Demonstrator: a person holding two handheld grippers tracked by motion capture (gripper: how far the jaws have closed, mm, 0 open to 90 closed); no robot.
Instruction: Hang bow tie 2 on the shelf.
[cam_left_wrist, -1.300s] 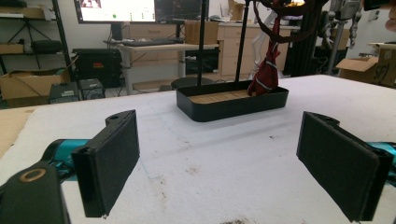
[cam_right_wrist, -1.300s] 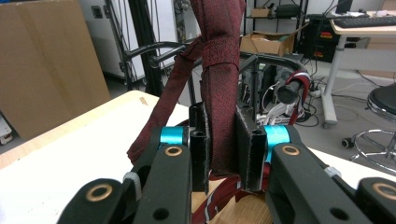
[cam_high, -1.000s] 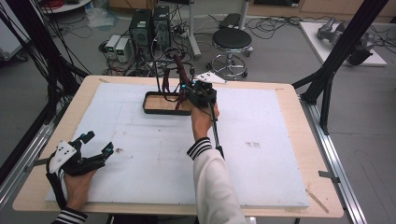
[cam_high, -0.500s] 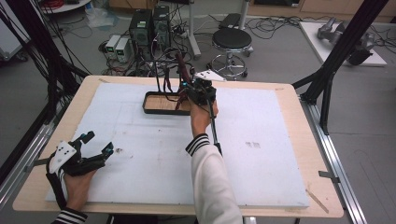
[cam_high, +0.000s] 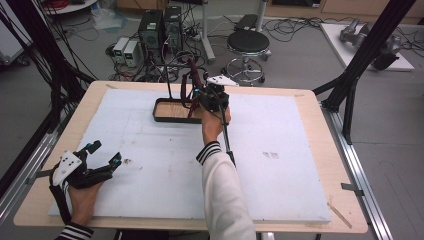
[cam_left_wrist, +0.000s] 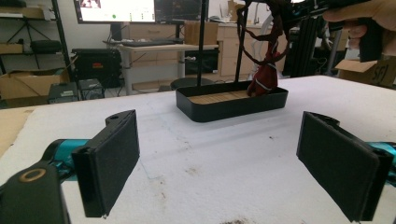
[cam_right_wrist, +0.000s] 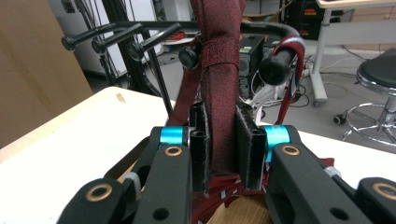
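A black tray (cam_high: 161, 116) with a wooden floor stands at the far middle of the white board, and a thin black rack (cam_high: 167, 82) rises from it. A dark red tie (cam_high: 192, 75) hangs by the rack, its lower end bunched in the tray (cam_left_wrist: 231, 105). My right gripper (cam_high: 201, 94) is over the tray's right end, shut on the tie. In the right gripper view the pads (cam_right_wrist: 246, 140) squeeze the tie (cam_right_wrist: 219, 60) just below the rack's black pegs (cam_right_wrist: 140, 44). My left gripper (cam_high: 106, 152) rests near the front left corner, open and holding nothing (cam_left_wrist: 219, 140).
The white foam board (cam_high: 280, 150) covers most of the wooden table (cam_high: 310, 97). A cable (cam_high: 226, 140) trails from the right gripper along the sleeve. A black stool (cam_high: 248, 42), computer boxes (cam_high: 160, 30) and loose cables stand on the floor beyond the far edge.
The right gripper has shifted slightly up with the tie in its jaws. The left gripper has stayed where it was.
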